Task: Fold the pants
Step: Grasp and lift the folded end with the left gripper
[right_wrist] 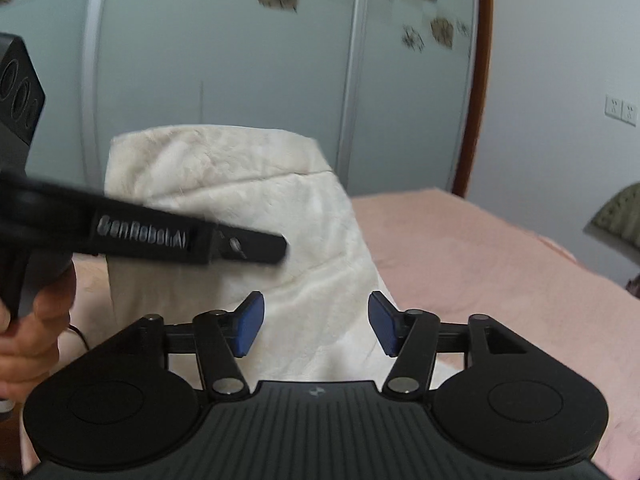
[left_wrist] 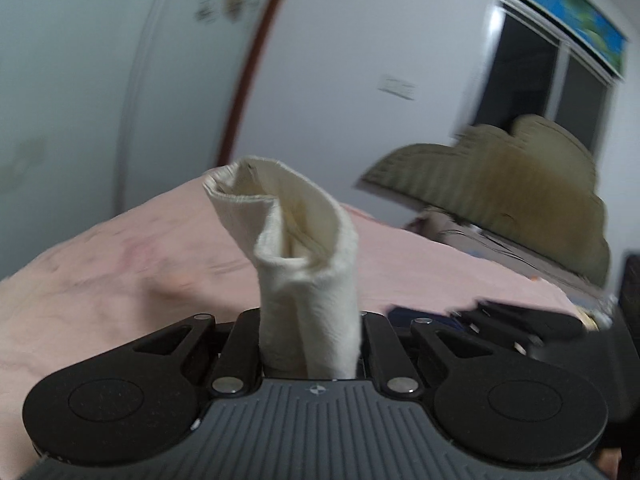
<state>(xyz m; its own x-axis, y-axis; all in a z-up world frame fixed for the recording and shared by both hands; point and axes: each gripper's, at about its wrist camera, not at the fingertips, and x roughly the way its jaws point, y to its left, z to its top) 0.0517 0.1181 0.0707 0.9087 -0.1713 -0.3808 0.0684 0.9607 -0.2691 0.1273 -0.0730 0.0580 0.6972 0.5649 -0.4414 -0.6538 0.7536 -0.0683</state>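
Pants [left_wrist: 304, 264], cream and soft, are bunching limply between the clenched left tongs [left_wrist: 310, 344], which are grasping a hem over the pink bed [left_wrist: 100, 272]. Ahead of the right tongs [right_wrist: 316, 324], standing released with nothing between their blue pads [right_wrist: 250, 324], the pants are hanging from the left tongs; light, floppy cloth seems best pinched at an edge.

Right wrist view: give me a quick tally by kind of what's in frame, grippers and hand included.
Grippers: 2, the right gripper with jaws apart, the left gripper crossing in from the side
Cream pants: 1
Pink bedsheet: 1
Person's hand: 1
Wall sockets: 2
Total: 7
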